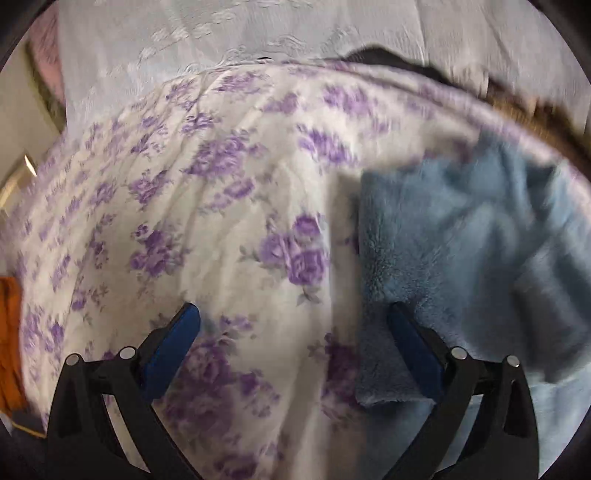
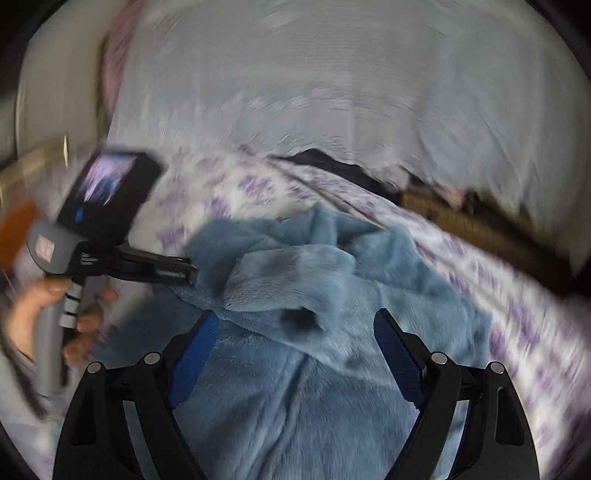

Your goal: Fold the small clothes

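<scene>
A fluffy blue garment [image 1: 461, 251] lies crumpled on a white bedspread with purple flowers [image 1: 207, 206]. My left gripper [image 1: 291, 317] is open, low over the bedspread, its right finger [image 1: 413, 347] at the garment's left edge. In the right wrist view the garment [image 2: 306, 280] fills the middle, with a sleeve cuff [image 2: 303, 317] folded over. My right gripper [image 2: 295, 328] is open just above it, holding nothing. The left gripper [image 2: 177, 271] shows at the left, its tip at the garment's edge.
A pale grey sheet [image 1: 258, 33] covers the far side. Dark and brown items [image 1: 517, 107] lie beyond the bedspread's far edge. An orange object [image 1: 9, 332] is at the left. The person's hand [image 2: 40, 317] holds the left gripper's handle.
</scene>
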`<state>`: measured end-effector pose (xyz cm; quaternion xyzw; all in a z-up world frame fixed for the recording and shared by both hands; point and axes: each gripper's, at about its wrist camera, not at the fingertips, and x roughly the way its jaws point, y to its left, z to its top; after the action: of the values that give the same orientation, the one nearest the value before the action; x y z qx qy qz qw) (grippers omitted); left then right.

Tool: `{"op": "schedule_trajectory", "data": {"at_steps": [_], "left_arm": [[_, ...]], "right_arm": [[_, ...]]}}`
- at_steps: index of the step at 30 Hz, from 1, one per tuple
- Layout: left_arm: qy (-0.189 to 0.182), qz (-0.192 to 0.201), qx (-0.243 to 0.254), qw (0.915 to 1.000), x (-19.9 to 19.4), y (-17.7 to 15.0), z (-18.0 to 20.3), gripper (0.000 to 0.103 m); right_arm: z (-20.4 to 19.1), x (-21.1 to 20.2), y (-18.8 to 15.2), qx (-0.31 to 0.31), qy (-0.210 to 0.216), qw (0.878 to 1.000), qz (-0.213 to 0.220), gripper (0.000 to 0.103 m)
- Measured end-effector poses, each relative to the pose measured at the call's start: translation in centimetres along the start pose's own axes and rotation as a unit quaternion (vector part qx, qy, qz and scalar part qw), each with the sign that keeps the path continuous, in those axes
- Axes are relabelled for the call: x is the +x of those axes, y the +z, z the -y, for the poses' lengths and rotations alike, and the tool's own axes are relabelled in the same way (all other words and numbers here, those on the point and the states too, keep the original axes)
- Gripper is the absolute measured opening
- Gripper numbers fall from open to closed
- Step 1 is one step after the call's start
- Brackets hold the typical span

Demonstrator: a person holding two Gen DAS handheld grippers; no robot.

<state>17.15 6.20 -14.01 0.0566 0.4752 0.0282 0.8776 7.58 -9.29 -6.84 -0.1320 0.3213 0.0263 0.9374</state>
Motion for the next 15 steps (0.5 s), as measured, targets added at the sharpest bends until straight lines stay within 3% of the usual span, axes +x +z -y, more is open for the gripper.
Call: {"op": "schedule_trajectory", "data": {"at_steps": [5, 6, 8, 9, 11, 12, 14, 15], "left_arm": [[0.019, 0.017, 0.002, 0.9997, 0.1, -0.1, 0.4, 0.099], [0.014, 0.014, -0.003, 0.9998, 0.3, 0.1, 0.2, 0.099], [0.008, 0.012, -0.007, 0.9999, 0.3, -0.1, 0.2, 0.099], [0.008, 0.012, -0.007, 0.9999, 0.4, 0.0, 0.2, 0.099], [0.01, 0.014, -0.006, 0.9998, 0.5, 0.1, 0.1, 0.099], [0.01, 0.015, -0.005, 0.9998, 0.4, 0.1, 0.1, 0.099], [0.008, 0.017, -0.005, 0.9998, 0.2, -0.1, 0.3, 0.099], [0.009, 0.018, -0.005, 0.9998, -0.1, -0.2, 0.3, 0.099]], "right_arm": [[-3.2, 3.0, 0.0, -0.13, -0.074, 0.989, -0.006, 0.085], [-3.5, 3.3, 0.1, -0.138, -0.077, 0.987, -0.008, 0.08], [-3.5, 4.1, 0.3, -0.151, -0.08, 0.985, -0.018, 0.036], [-2.9, 4.1, 0.5, -0.134, -0.076, 0.988, -0.023, 0.007], [1.7, 3.2, 1.1, 0.002, -0.032, 0.999, -0.021, 0.01], [3.9, 2.9, 0.7, 0.061, -0.024, 0.998, -0.021, 0.01], [10.6, 2.7, -2.0, 0.231, 0.004, 0.972, -0.035, 0.015], [13.2, 3.0, -4.4, 0.307, 0.031, 0.95, -0.055, 0.015]]}}
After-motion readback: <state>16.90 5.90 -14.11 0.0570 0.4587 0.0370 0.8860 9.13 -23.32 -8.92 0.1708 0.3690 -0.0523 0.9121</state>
